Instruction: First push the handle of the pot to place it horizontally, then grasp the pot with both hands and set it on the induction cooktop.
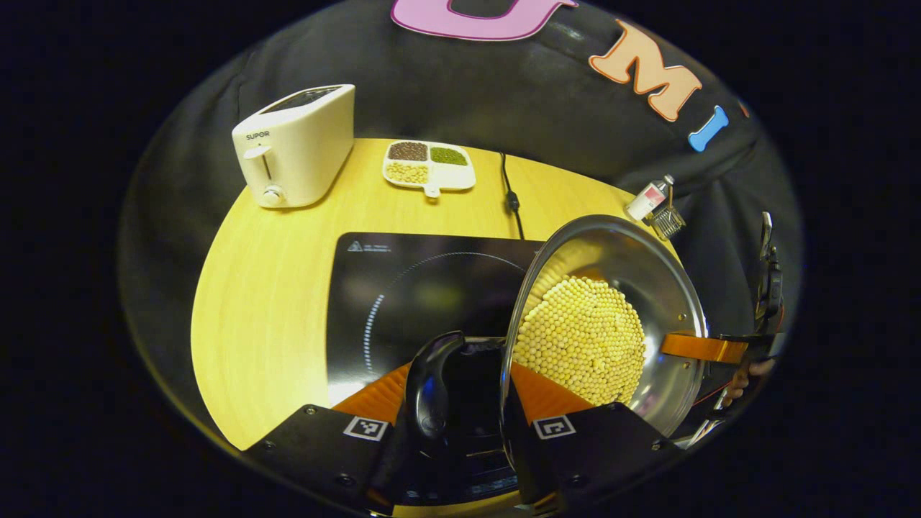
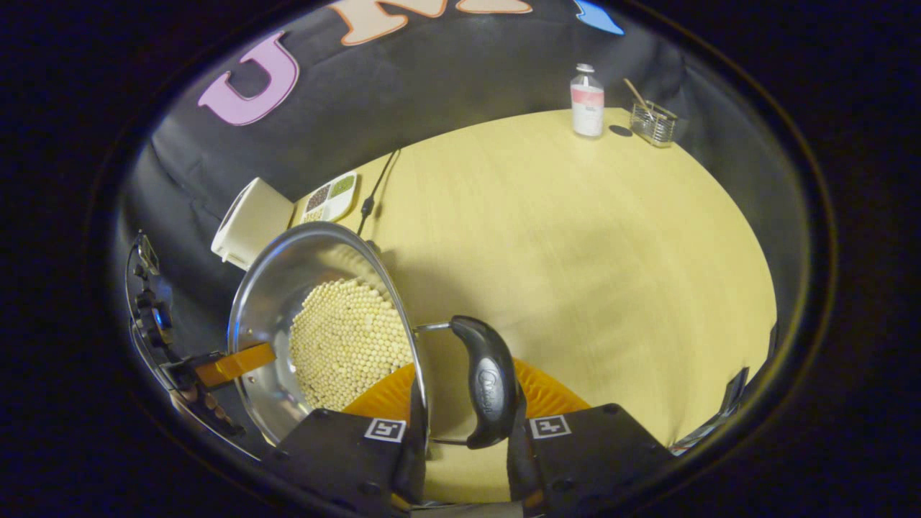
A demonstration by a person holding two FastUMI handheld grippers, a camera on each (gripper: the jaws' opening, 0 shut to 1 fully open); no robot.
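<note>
1. In the left gripper view, a white toaster [image 1: 295, 147] is seen at the far left corner of the surface [image 1: 266, 288], and a divided dish [image 1: 429, 165] of beans beside it along the far edge.
2. The induction cooktop [image 1: 403, 302] is laid at the middle of the surface, its cord [image 1: 511, 198] running to the far edge.
3. The left gripper [image 1: 464, 403] is closed on the pot's black side handle [image 1: 430, 385]; both fingers [image 1: 378, 396] are pressed against it.
4. The pot [image 1: 647, 288], steel and holding pale round beans, is held tilted above the cooktop's right edge.
5. A bottle [image 1: 647, 200] and a small wire holder [image 1: 668, 221] stand at the far right corner.
6. In the right gripper view, the right gripper [image 2: 464, 424] is closed on the pot's other handle [image 2: 489, 381], with fingers [image 2: 540, 392] pressed on both sides.
</note>
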